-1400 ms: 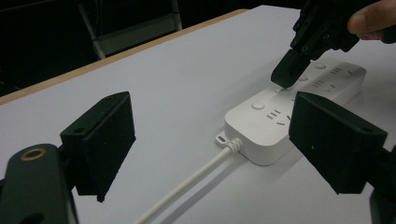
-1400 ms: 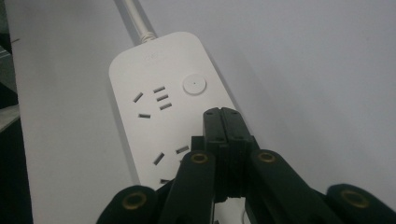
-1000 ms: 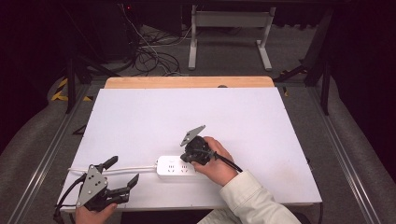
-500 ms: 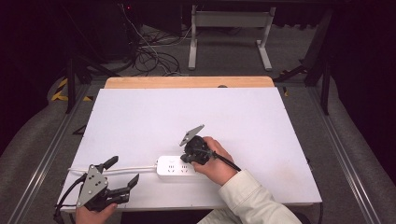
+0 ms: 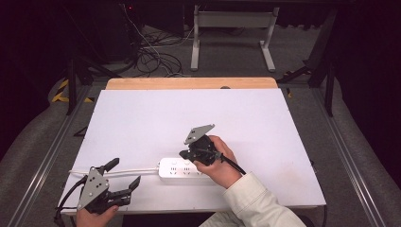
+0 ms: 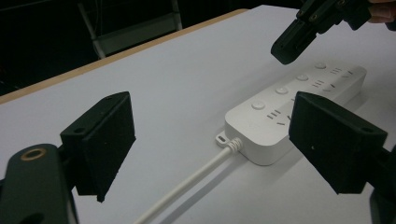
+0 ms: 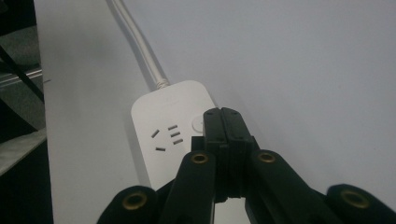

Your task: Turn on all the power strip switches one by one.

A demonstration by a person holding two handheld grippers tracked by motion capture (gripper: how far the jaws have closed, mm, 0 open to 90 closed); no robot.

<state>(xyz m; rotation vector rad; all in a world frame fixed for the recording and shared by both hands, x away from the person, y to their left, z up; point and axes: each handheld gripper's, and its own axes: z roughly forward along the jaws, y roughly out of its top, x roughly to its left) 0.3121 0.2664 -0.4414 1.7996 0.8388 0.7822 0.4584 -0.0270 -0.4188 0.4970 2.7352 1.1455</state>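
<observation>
High view: the white power strip lies near the table's front edge, its cord running left; the right hand, sleeve entering from the bottom, tips the right gripper down over the strip's middle, while the left gripper rests level at the front left corner, aimed at the strip. Left gripper view: its jaws stand wide apart with nothing between them, the strip ahead, the right gripper poised just above the buttons. Right gripper view: jaws pressed together, tip at a round button on the strip; contact unclear.
</observation>
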